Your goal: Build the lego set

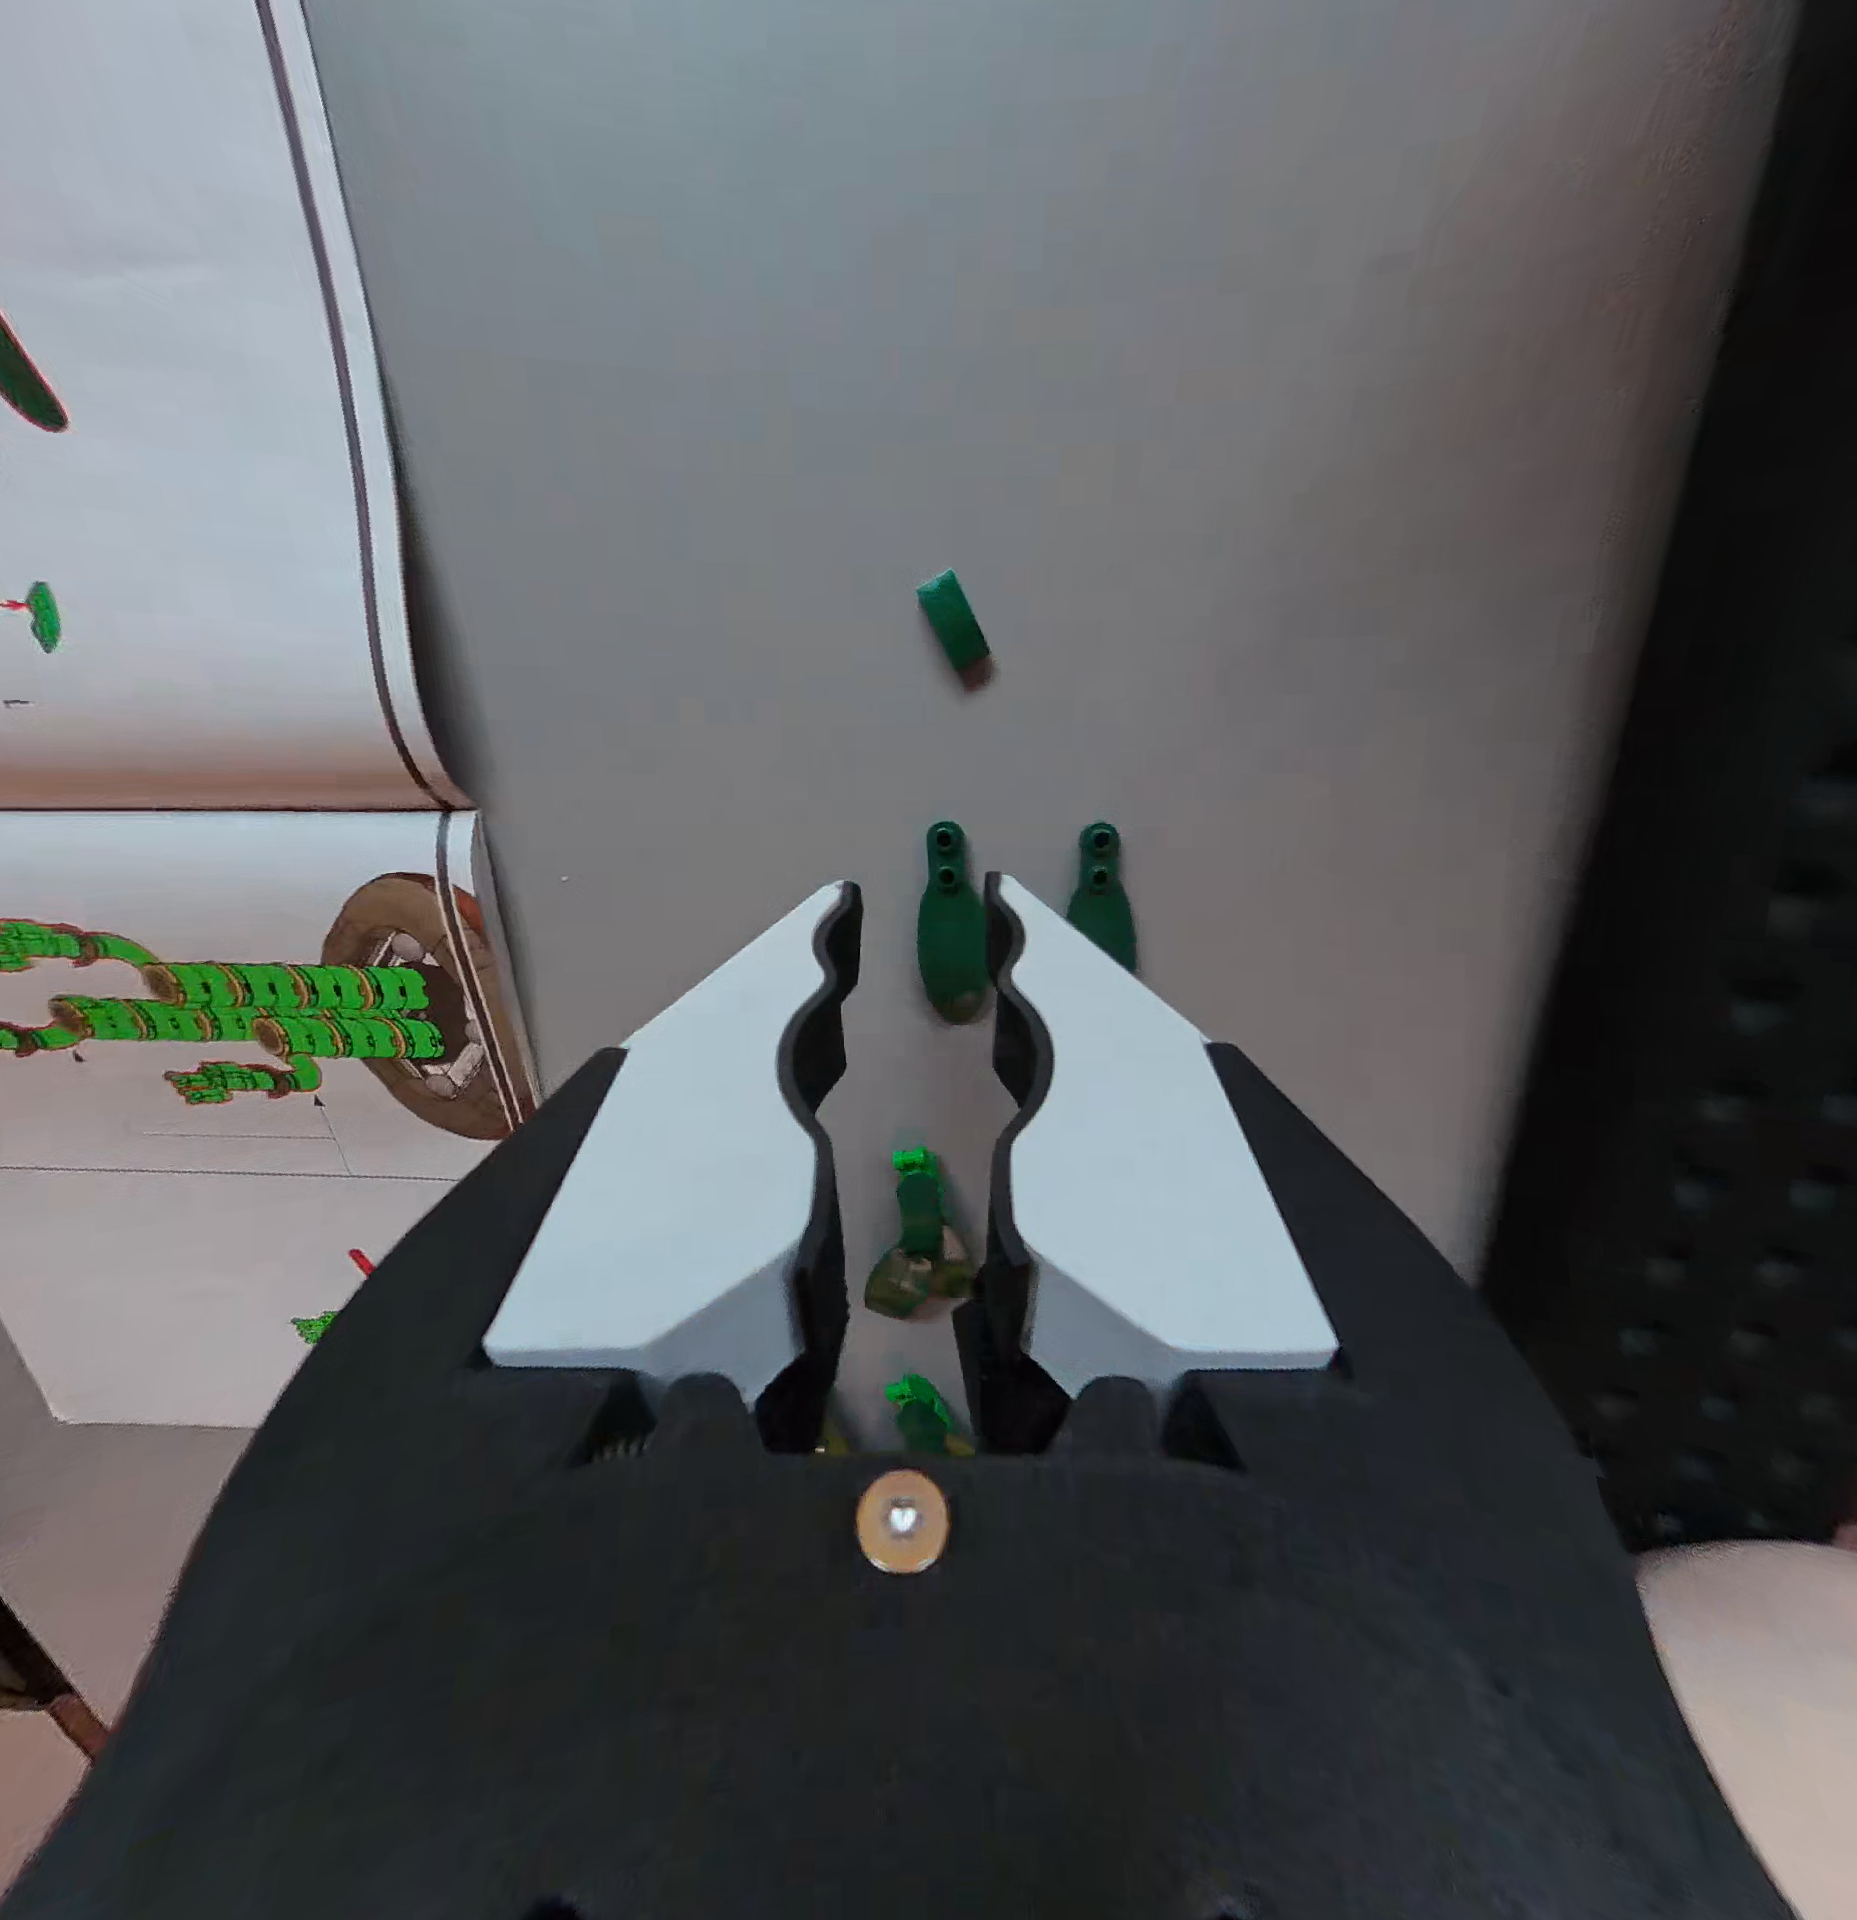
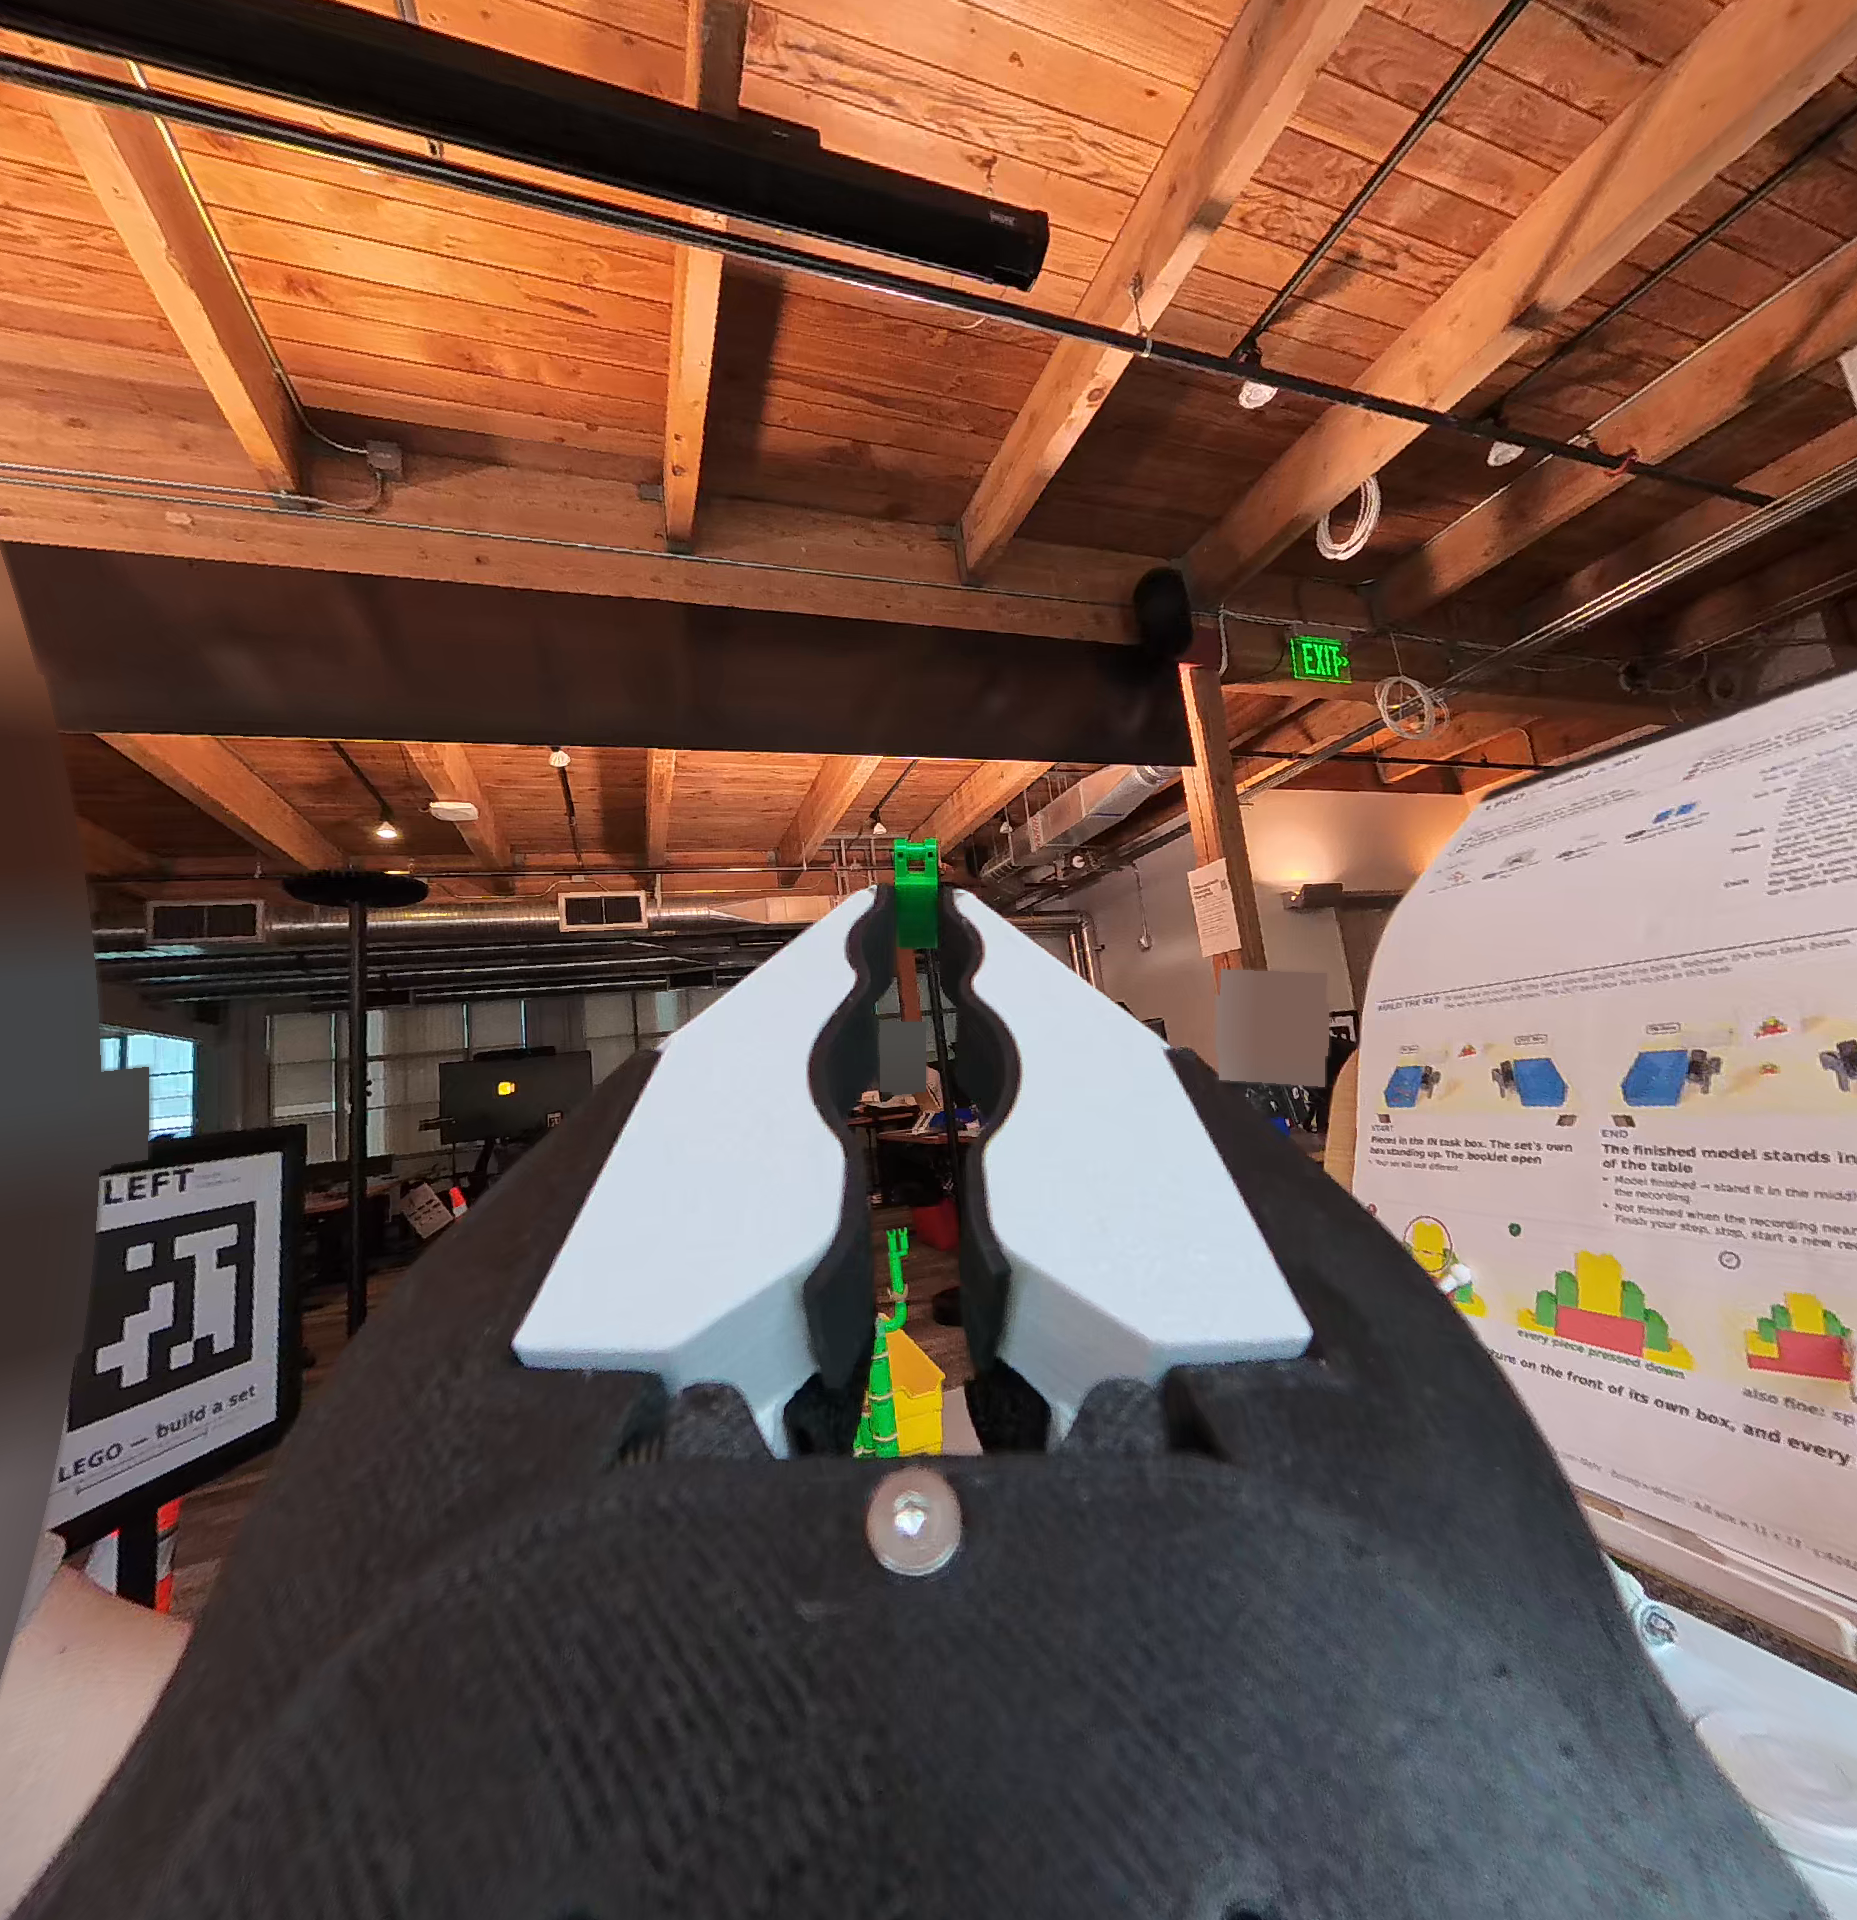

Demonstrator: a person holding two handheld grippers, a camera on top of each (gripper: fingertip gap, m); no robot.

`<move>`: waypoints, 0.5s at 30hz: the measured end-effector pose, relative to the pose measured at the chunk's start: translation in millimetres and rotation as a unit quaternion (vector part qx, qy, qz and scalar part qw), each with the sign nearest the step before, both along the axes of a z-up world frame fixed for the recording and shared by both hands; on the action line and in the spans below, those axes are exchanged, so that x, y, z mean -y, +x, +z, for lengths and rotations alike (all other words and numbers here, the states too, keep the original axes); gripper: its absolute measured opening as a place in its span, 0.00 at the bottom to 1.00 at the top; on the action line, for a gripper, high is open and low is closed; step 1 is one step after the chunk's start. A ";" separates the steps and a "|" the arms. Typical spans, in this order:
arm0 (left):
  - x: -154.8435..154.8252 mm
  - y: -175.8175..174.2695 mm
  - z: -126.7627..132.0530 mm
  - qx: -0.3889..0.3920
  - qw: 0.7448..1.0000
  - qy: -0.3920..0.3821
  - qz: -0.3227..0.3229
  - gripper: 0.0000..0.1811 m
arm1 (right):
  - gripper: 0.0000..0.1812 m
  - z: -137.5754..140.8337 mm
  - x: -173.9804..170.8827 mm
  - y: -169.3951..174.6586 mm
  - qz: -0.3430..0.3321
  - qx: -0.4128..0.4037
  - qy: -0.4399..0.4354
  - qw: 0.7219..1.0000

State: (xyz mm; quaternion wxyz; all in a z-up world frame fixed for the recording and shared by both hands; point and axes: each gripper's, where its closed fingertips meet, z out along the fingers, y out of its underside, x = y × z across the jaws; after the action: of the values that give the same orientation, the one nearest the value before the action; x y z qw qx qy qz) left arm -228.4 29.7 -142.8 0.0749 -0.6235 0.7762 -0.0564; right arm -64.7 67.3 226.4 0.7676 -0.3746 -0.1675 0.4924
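Note:
In the left wrist view, my left gripper [image 1: 924,899] points down at the grey table [image 1: 1111,416], its jaws a little apart and empty. A dark green leaf piece [image 1: 950,935] lies on the table between the fingertips. A second leaf piece [image 1: 1100,894] lies just right of the right finger. A small dark green slope piece [image 1: 955,629] lies farther ahead. Small bright green bits [image 1: 919,1236] show blurred between the fingers lower down. In the right wrist view, my right gripper [image 2: 916,904] is raised toward the ceiling and shut on a small bright green piece [image 2: 916,894] with a brown part [image 2: 908,987] below it.
The open instruction booklet [image 1: 176,935] lies left of the left gripper. A black studded surface [image 1: 1734,1039] borders the table on the right. In the right wrist view a green stem build [image 2: 880,1361] and a yellow bin [image 2: 919,1392] show below, a marker sign [image 2: 176,1320] left, an instruction poster [image 2: 1630,1143] right. Spacing between my two grippers at the tips: around 40 cm.

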 end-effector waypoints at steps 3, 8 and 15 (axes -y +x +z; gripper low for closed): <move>-0.6 -0.1 -9.9 -0.015 1.000 -0.002 0.000 0.09 | 0.03 3.0 4.3 -1.8 0.001 0.005 0.006 1.000; 3.2 -0.2 -18.3 -0.026 0.999 -0.017 -0.003 0.06 | 0.03 6.4 8.7 -1.1 0.001 0.007 0.013 1.000; 3.7 -0.8 -20.9 -0.031 0.999 -0.022 -0.007 0.03 | 0.03 7.9 10.3 1.9 0.003 0.004 0.015 1.000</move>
State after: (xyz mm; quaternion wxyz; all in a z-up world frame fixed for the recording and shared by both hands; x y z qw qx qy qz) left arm -229.1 26.0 -163.7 0.0369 -0.6213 0.7808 -0.0542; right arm -62.8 56.9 234.4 0.7708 -0.3643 -0.1793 0.4909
